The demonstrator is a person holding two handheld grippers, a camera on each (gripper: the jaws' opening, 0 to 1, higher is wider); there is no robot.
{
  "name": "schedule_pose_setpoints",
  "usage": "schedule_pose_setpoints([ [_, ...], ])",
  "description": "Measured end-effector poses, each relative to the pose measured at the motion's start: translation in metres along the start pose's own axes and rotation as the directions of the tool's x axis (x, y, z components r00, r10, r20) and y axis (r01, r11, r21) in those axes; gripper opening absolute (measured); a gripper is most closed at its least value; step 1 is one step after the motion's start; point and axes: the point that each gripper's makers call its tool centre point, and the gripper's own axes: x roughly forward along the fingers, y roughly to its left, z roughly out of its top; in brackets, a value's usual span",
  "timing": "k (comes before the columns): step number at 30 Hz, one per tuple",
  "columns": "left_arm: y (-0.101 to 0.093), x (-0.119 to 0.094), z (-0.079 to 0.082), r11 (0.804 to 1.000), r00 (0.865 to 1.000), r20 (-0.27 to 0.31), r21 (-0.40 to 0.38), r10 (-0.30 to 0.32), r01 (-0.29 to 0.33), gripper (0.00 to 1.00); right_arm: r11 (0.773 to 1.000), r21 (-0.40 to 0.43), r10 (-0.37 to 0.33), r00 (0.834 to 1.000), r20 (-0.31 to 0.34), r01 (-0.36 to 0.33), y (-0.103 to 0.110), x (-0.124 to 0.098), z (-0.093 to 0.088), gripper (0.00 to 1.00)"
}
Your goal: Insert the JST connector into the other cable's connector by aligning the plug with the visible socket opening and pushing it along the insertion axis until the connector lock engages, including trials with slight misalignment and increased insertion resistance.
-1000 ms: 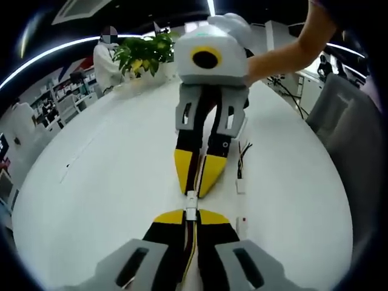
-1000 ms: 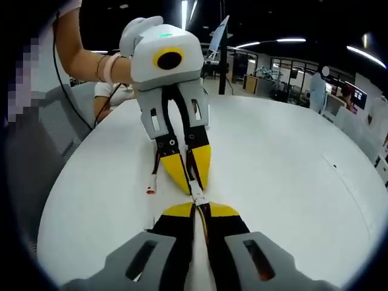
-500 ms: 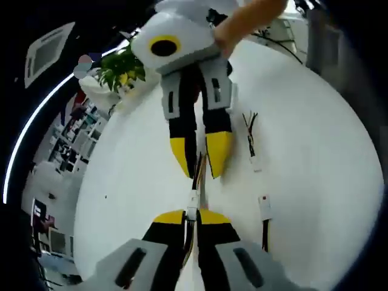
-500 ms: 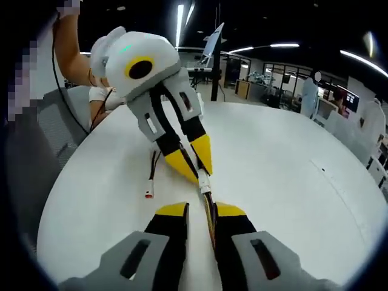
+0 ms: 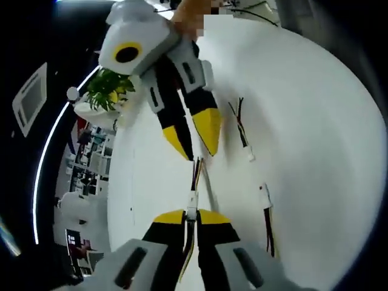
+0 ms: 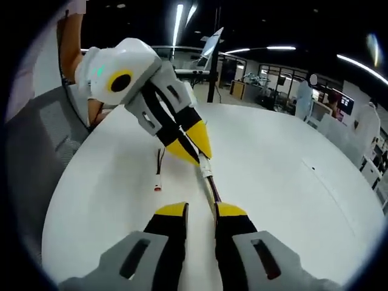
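— Left yellow-tipped gripper (image 5: 190, 217) stays clamped on the white mated JST connector (image 5: 191, 205)!
— And the right yellow-tipped gripper (image 6: 197, 210)? Jaws parted now, backing away — the joined striped cable (image 6: 212, 186) trails free above the white table (image 6: 273, 182). Looks locked.

In the left gripper view, the left gripper (image 5: 191, 216) is seen rising from the bottom, its yellow-tipped jaws closed on a small white JST connector (image 5: 191, 202). Thin dark wires (image 5: 197, 171) run up from the connector toward the right gripper (image 5: 195, 144), whose yellow tips are parted above the white bench (image 5: 303, 121). Two loose cables (image 5: 242, 136) with white plugs lie on the bench to the right. A green plant (image 5: 104, 92) is seen at the bench's far edge.
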Motion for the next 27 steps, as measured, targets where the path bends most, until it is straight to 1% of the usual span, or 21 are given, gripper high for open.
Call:
schedule_pose_setpoints([
  [5, -0.004, 0.002, -0.002, 1.0, 1.0, 0.0, -0.019, -0.011, 0.011, 0.0, 1.0, 0.005, -0.006, 1.0, -0.008, 0.006, 0.001, -0.002, -0.002, 0.13],
  [7, -0.011, 0.005, 0.0, 0.99, 0.998, 0.04, -0.132, -0.04, 0.045, 0.0, 1.0, 0.004, -0.012, 1.0, -0.009, 0.012, 0.001, -0.002, -0.001, 0.13],
  [10, -0.01, 0.01, 0.001, 0.975, 0.995, 0.08, -0.209, -0.055, 0.071, 0.0, 1.0, 0.001, -0.009, 1.0, -0.008, 0.009, 0.002, 0.002, 0.001, 0.12],
  [12, -0.009, 0.013, 0.001, 0.958, 0.992, 0.108, -0.272, -0.061, 0.089, 0.0, 1.0, 0.001, -0.006, 1.0, -0.004, 0.006, 0.003, 0.003, 0.003, 0.12],
  [13, -0.008, 0.014, 0.0, 0.954, 0.992, 0.11, -0.286, -0.063, 0.093, 0.0, 1.0, 0.0, -0.005, 1.0, -0.003, 0.005, 0.004, 0.003, 0.004, 0.12],
  [16, -0.009, 0.017, -0.009, 0.959, 0.994, 0.084, -0.269, -0.069, 0.09, 0.0, 1.0, 0.002, -0.002, 1.0, 0.0, 0.002, 0.005, 0.003, 0.005, 0.12],
  [17, -0.011, 0.017, -0.01, 0.955, 0.993, 0.087, -0.276, -0.084, 0.105, 0.0, 1.0, 0.005, 0.0, 1.0, -0.002, 0.0, 0.005, 0.003, 0.005, 0.13],
  [18, -0.015, 0.018, -0.009, 0.943, 0.989, 0.105, -0.307, -0.101, 0.129, 0.0, 1.0, 0.01, 0.005, 1.0, -0.005, -0.005, 0.006, 0.003, 0.004, 0.13],
  [19, -0.016, 0.019, -0.009, 0.939, 0.989, 0.11, -0.317, -0.103, 0.133, 0.0, 1.0, 0.015, 0.01, 1.0, -0.009, -0.01, 0.007, 0.002, 0.004, 0.14],
  [20, -0.017, 0.019, -0.01, 0.94, 0.987, 0.112, -0.311, -0.113, 0.143, 0.0, 1.0, 0.014, 0.011, 1.0, -0.009, -0.011, 0.007, 0.002, 0.003, 0.15],
  [22, -0.017, 0.02, -0.012, 0.938, 0.987, 0.113, -0.317, -0.112, 0.143, 0.0, 1.0, 0.016, 0.016, 1.0, -0.015, -0.016, 0.009, 0.002, 0.001, 0.16],
  [24, -0.016, 0.021, -0.012, 0.925, 0.986, 0.126, -0.349, -0.111, 0.149, 0.0, 1.0, 0.016, 0.016, 1.0, -0.021, -0.016, 0.009, 0.001, 0.0, 0.17],
  [25, -0.015, 0.021, -0.012, 0.915, 0.984, 0.136, -0.371, -0.114, 0.157, 0.01, 1.0, 0.014, 0.015, 1.0, -0.023, -0.015, 0.009, 0.001, 0.0, 0.17],
  [27, -0.015, 0.021, -0.013, 0.908, 0.984, 0.137, -0.385, -0.117, 0.162, 0.03, 1.0, 0.015, 0.013, 1.0, -0.022, -0.013, 0.009, 0.0, 0.001, 0.17],
])
